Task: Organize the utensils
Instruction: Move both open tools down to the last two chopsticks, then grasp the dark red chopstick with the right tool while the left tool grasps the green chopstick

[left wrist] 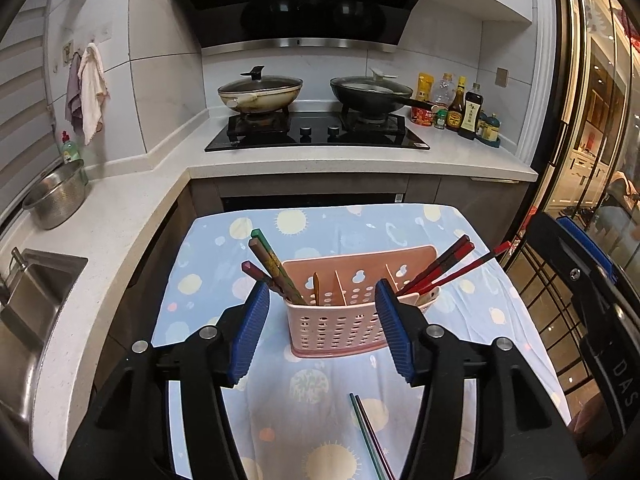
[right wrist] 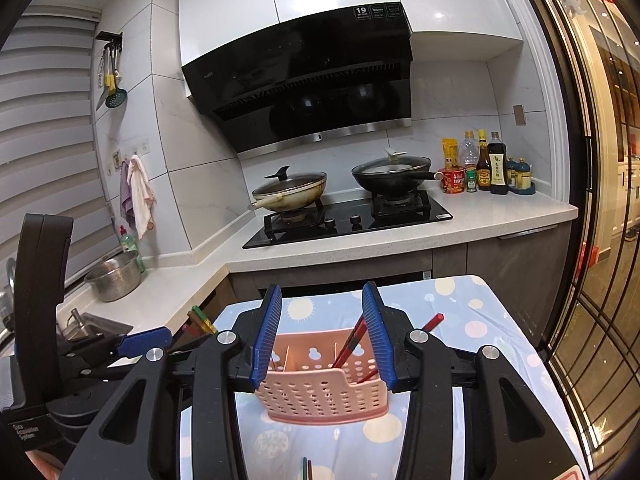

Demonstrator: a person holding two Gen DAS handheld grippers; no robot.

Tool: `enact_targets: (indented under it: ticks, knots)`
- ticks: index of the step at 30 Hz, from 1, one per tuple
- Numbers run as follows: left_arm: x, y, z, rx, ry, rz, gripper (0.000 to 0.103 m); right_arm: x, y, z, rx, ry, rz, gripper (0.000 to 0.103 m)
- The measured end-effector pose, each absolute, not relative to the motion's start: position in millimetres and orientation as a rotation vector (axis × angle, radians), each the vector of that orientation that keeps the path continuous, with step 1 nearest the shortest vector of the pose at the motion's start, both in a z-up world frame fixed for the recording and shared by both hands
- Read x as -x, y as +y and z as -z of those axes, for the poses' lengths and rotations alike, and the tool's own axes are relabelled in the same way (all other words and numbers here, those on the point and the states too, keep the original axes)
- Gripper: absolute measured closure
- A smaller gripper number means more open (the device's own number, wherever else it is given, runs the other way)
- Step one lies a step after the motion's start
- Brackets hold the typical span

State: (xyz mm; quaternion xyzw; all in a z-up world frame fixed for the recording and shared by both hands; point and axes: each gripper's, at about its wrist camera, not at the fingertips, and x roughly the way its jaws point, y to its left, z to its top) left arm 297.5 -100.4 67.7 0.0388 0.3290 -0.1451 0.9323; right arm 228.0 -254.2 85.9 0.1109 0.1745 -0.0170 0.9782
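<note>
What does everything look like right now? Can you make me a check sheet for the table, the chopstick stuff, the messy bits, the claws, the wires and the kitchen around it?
Surface: small table with a blue planet-print cloth.
Job's things: pink holder upright; mixed chopsticks in its left end, red chopsticks in its right end, a light spoon beside those; one loose pair lies flat on the cloth, nearer the camera.
Clutter: nothing seen on the table.
Claws: left claw open, empty; right claw open, empty.
Cables: nothing seen.
Surroundings: hob with two lidded pans, sauce bottles, steel bowl, sink.
</note>
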Motion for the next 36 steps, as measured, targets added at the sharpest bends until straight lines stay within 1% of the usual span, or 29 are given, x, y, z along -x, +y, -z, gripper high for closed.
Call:
enact_targets:
  ticks: [4,6,8,10,14,25,28,32,36]
  knots:
    - [-282,-92,-64,-0.085,0.668,0.294,0.048,-205,-253,-82,-0.222,0.363,0.042,0.058]
    - [-273,-87,-59,-0.083,0.673,0.296,0.045,-191,-252,-76,-0.210,0.369,0.049,0.057]
    - [-263,-82,-51,-0.081,0.683,0.291,0.044,-175,-250,-66,-0.201,0.389,0.053,0.057]
    - [-253,-75,-39,-0.079,0.705,0.290,0.044,-157,-250,-52,-0.206,0.414,0.056,0.057]
    - [-231,-62,-8,-0.081,0.757,0.272,0.040,-126,-253,-17,-0.250,0.492,0.063,0.057]
    - [-166,-42,81,-0.060,0.930,0.266,0.038,-61,-253,82,-0.420,0.735,0.085,0.057]
    - [-152,-43,100,-0.088,0.956,0.251,0.034,-50,-249,99,-0.438,0.779,0.090,0.057]
    - [-140,-40,123,-0.099,1.003,0.248,0.034,-40,-239,114,-0.418,0.815,0.078,0.057]
    - [-136,-37,134,-0.098,1.036,0.238,0.034,-34,-226,119,-0.370,0.829,0.066,0.057]
